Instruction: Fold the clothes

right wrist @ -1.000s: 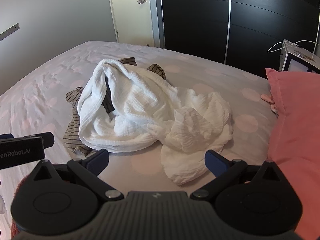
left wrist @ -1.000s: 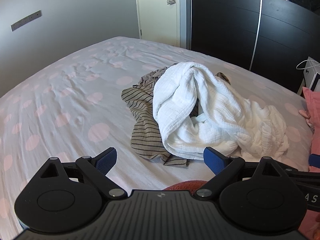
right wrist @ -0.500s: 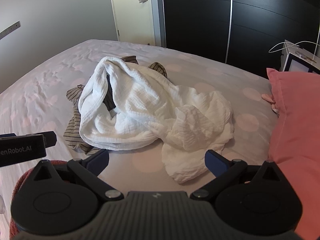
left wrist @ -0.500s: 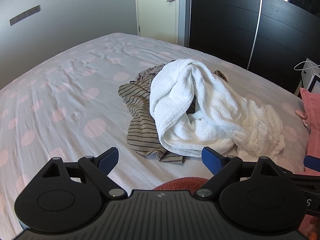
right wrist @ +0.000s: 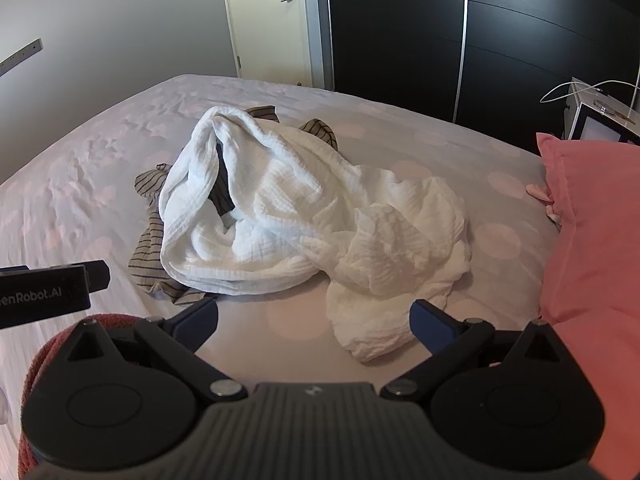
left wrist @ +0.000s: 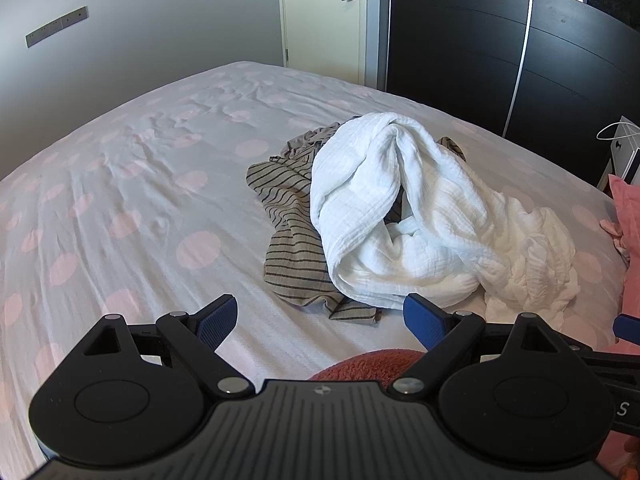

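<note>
A crumpled white muslin cloth (left wrist: 420,224) lies in a heap on the bed, partly on top of a grey striped garment (left wrist: 292,224). Both also show in the right wrist view, the white cloth (right wrist: 304,216) and the striped garment (right wrist: 150,248). My left gripper (left wrist: 320,322) is open and empty, just short of the heap's near edge. My right gripper (right wrist: 314,320) is open and empty, hovering just before the near corner of the white cloth. The left gripper's body (right wrist: 48,292) shows at the left of the right wrist view.
The bed sheet (left wrist: 120,200) is pale with pink dots. A pink pillow (right wrist: 592,232) lies at the right. A red-orange fuzzy item (left wrist: 372,366) sits under the grippers. A dark wardrobe (left wrist: 500,40), a door (left wrist: 320,12) and a bedside unit (right wrist: 600,124) stand beyond.
Both grippers have drifted slightly; the clothes heap sits a little lower and closer in the left wrist view. Nothing was grasped, and both grippers stay open.
</note>
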